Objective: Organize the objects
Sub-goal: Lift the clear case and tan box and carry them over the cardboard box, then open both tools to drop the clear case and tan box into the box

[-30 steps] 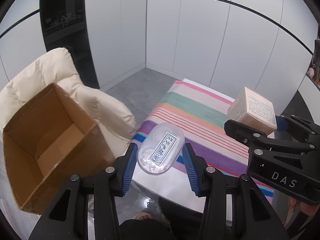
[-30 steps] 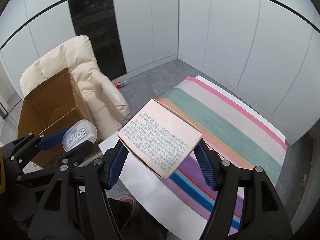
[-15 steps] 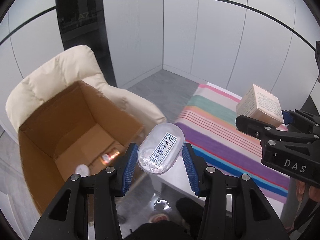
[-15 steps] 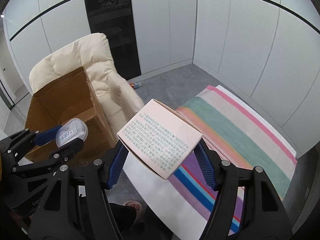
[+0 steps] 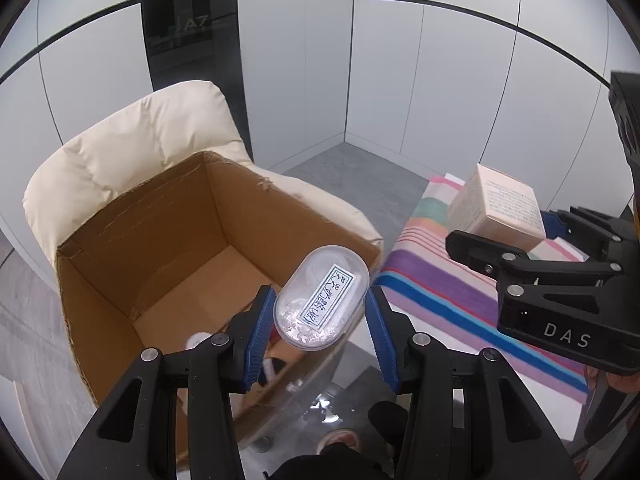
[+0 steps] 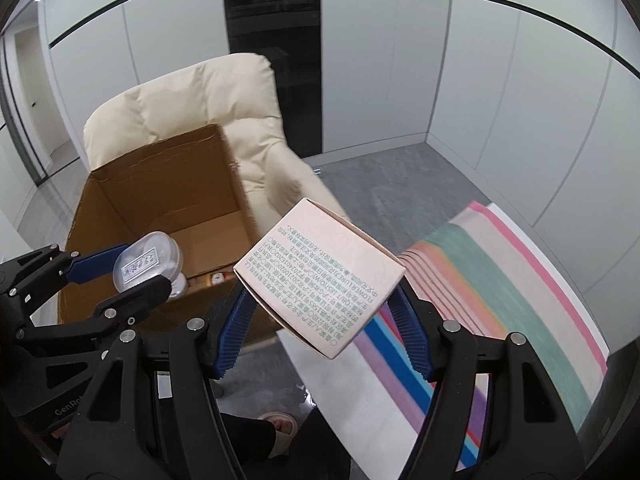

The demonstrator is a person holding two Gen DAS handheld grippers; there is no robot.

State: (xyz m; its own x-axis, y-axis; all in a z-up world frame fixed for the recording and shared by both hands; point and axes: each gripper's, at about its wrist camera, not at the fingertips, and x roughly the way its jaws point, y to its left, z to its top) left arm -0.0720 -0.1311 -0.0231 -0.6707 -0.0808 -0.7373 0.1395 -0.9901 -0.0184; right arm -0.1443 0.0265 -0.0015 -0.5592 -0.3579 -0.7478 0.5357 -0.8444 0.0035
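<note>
My left gripper (image 5: 320, 312) is shut on a clear oval plastic case (image 5: 322, 296) with a white label, held over the near right corner of an open cardboard box (image 5: 132, 240). The right wrist view shows the same case (image 6: 146, 260) over the box (image 6: 160, 208). My right gripper (image 6: 320, 312) is shut on a pale pink carton (image 6: 320, 276) with green print, held in the air between the box and a striped cloth (image 6: 500, 280). That carton (image 5: 496, 208) shows at the right of the left wrist view. Small items lie on the box floor (image 5: 196, 338).
The box rests on a cream padded armchair (image 5: 132, 152). A table with the striped cloth (image 5: 440, 280) stands to the right. Grey floor and white wall panels lie behind. A person's foot in a slipper (image 6: 280, 426) is below the grippers.
Both grippers have moved left from over the striped table toward the cardboard box, each keeping its object. The box interior has come into view under the left gripper.
</note>
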